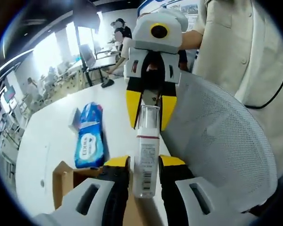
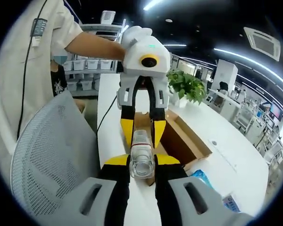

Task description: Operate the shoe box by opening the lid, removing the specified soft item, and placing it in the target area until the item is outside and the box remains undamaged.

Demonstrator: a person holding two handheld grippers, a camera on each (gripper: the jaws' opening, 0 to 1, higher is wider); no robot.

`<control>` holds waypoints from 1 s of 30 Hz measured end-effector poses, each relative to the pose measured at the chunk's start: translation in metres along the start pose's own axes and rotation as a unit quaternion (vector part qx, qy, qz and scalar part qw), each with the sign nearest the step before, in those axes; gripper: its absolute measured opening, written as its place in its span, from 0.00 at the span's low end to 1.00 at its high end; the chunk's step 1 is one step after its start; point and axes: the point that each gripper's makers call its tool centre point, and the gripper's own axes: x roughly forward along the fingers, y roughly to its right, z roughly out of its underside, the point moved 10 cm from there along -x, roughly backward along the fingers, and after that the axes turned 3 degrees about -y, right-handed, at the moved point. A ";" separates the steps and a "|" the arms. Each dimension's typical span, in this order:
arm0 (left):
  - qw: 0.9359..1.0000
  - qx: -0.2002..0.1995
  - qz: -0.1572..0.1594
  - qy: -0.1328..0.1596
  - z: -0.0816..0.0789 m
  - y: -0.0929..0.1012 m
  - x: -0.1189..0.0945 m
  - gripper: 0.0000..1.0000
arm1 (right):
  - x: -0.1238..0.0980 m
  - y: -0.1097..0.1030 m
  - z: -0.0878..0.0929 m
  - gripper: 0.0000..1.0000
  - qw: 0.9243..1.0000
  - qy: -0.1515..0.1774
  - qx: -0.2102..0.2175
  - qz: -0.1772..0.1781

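A clear bottle (image 1: 146, 160) with a white barcode label hangs in the air between the two grippers, which face each other. My left gripper (image 1: 144, 162) is shut on the bottle's near end. From the top of the left gripper view my right gripper (image 1: 151, 110) closes on the far end. In the right gripper view the bottle (image 2: 142, 162) points at the camera, held in my right gripper (image 2: 141, 161), with the left gripper (image 2: 142, 129) behind it. The brown cardboard shoe box (image 2: 185, 137) lies open on the white table (image 2: 231, 155); a corner of the shoe box (image 1: 63, 181) shows below the left jaws.
A blue tissue pack (image 1: 89, 139) lies on the table (image 1: 47, 141) beside the box. A white mesh chair back (image 1: 217, 136) stands close to the grippers, in front of a person in a beige shirt (image 1: 254, 52). A potted plant (image 2: 186, 87) sits at the table's far end.
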 end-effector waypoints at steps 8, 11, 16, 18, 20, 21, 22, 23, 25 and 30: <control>0.997 -0.033 -0.071 0.019 0.004 -0.009 -0.008 0.45 | 0.002 0.008 0.005 0.16 1.000 -0.008 0.004 0.005; 0.992 -0.055 -0.110 0.029 0.007 -0.010 -0.010 0.52 | 0.001 0.013 0.005 0.16 1.000 -0.009 0.004 0.004; 0.983 -0.107 -0.144 0.044 0.019 -0.010 -0.017 0.52 | -0.003 0.023 0.006 0.16 1.000 -0.016 -0.002 0.009; 0.978 -0.124 -0.159 0.058 0.023 -0.010 -0.019 0.55 | -0.005 0.027 0.006 0.16 1.000 -0.019 -0.003 0.010; 0.972 -0.146 -0.168 0.072 0.026 -0.009 -0.023 0.58 | -0.008 0.031 0.006 0.16 1.000 -0.028 -0.008 0.009; 0.971 -0.152 -0.171 0.073 0.028 -0.008 -0.025 0.59 | -0.009 0.035 0.005 0.16 0.999 -0.034 -0.011 0.008; 0.969 -0.158 -0.174 0.075 0.029 -0.007 -0.026 0.60 | -0.010 0.037 0.004 0.16 0.999 -0.036 -0.011 0.006; 0.966 -0.167 -0.182 0.078 0.029 -0.006 -0.027 0.62 | -0.012 0.041 0.004 0.16 0.999 -0.044 -0.015 0.005; 0.961 -0.180 -0.195 0.083 0.030 -0.003 -0.030 0.64 | -0.013 0.049 0.003 0.17 0.998 -0.059 -0.023 0.009; 0.949 -0.206 -0.220 0.098 0.031 0.003 -0.034 0.73 | -0.017 0.072 -0.002 0.17 0.996 -0.077 -0.043 0.011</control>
